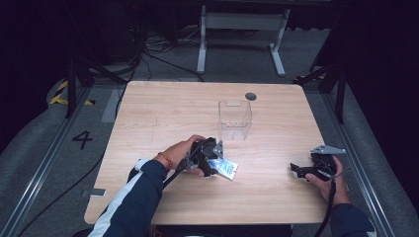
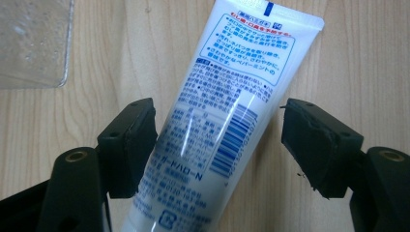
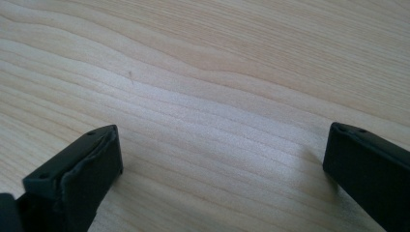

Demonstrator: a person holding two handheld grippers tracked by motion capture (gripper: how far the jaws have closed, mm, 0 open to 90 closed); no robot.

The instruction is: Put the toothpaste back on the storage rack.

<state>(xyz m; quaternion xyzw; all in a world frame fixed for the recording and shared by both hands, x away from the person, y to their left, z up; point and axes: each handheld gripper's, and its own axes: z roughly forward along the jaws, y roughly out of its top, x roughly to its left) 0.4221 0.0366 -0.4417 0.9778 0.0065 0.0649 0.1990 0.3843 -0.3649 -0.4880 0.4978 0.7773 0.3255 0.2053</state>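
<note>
The left gripper's (image 2: 220,140) fingers (image 2: 128,145) stand partly apart on either side of a white tube (image 2: 227,111) that lies flat on the wooden table (image 2: 367,72). In the left gripper view one pad sits right against the tube's edge, while the other stands clear of it with bare wood between, so the tube is between the jaws but not squeezed. The tube runs slantwise away from the camera, its flat crimped end farthest off, blue print facing up.

In the high view the left hand (image 1: 180,153) comes in from the near edge, its forearm in a dark sleeve with a white stripe, angled toward the middle of the table. The hand tips the left gripper (image 1: 213,159) down and to the right over the tube (image 1: 225,168), which lies just in front of the person, near the table's centre.

The right gripper (image 3: 222,159) has its jaws wide over bare wood with nothing between them. The right hand (image 1: 327,178) holds the right gripper (image 1: 295,169) low near the table's right edge, pointing left, well apart from the tube.

Farther back, a clear plastic box (image 1: 235,120) stands upright and open-topped, just beyond the left gripper; its corner (image 2: 34,43) shows in the left gripper view. Nothing lies between tube and box. Behind that, a small dark round spot (image 1: 251,96) sits near the far edge.
</note>
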